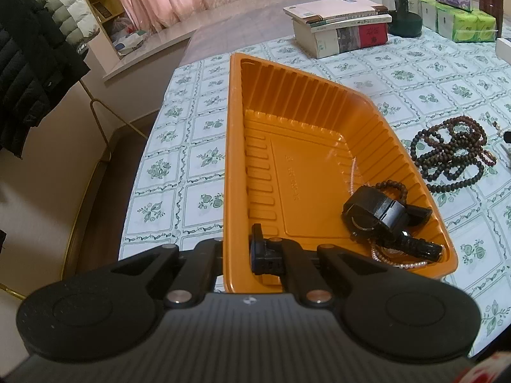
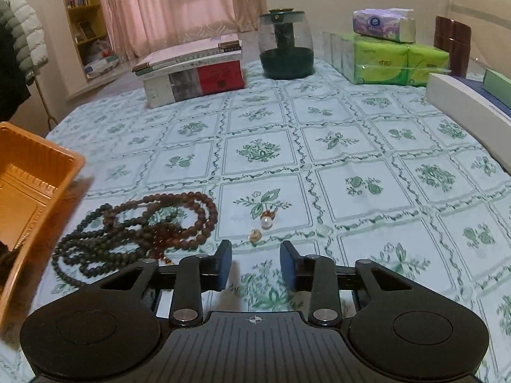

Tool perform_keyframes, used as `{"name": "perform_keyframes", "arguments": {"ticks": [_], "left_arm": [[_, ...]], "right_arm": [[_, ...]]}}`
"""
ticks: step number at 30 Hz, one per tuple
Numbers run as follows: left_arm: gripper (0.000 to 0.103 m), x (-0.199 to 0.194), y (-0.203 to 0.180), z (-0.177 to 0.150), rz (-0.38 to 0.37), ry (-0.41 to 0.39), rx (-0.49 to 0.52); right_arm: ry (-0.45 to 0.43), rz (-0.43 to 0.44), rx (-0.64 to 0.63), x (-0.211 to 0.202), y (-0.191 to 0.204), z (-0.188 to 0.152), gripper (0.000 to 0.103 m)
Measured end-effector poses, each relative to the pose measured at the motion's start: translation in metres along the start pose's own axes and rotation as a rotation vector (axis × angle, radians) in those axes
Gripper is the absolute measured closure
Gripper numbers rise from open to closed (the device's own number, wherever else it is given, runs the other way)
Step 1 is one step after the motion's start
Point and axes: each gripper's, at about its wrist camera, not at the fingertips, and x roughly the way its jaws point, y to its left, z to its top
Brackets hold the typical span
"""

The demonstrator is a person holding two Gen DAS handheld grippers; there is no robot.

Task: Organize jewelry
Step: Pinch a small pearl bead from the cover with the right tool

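The orange tray (image 1: 236,166) is pinched at its near-left rim by the left gripper (image 1: 236,252), jaws pressed together on the thin plastic wall, one finger outside and one inside. Further in and to the right of that claw, a black watch (image 1: 380,217) is seen lying in the tray, with a small brown bead bracelet (image 1: 394,188) just behind it and a pale pearl strand (image 1: 383,260) partly tucked under it.

The right gripper (image 2: 255,265) is held partly spread over the flowered tablecloth (image 2: 351,146), with nothing between the jaws and nothing touched. Just ahead and left of it, a tangled pile of dark bead necklaces (image 2: 134,226) is spread on the cloth, right beside the tray's corner. Straight ahead of the jaws, a white pearl earring (image 2: 266,221) and a smaller round bead (image 2: 255,234) are lying near each other, apart from the pile.

Well beyond, the far edge of the table is lined with a stack of books (image 2: 191,70), a dark green glass jar (image 2: 286,46), green tissue packs (image 2: 392,60) with a purple one on top, and a white box (image 2: 463,102) off to the right. Nothing's blocking the stretch between the claw and the pearl bits.
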Motion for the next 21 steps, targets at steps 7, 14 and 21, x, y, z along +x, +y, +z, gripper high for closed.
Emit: {"name": "perform_keyframes", "arguments": {"ticks": [7, 14, 21], "left_arm": [[0.1, 0.001, 0.0, 0.0, 0.0, 0.003, -0.001], [0.101, 0.002, 0.0, 0.0, 0.001, 0.007, -0.001], [0.101, 0.003, 0.0, -0.001, 0.001, 0.005, 0.0]], "right_arm": [[0.008, -0.01, -0.074, 0.025, 0.008, 0.005, 0.076], [-0.007, -0.036, -0.151, 0.03, 0.018, 0.001, 0.095], [-0.073, -0.021, -0.22, 0.007, 0.037, 0.003, 0.095]]}}
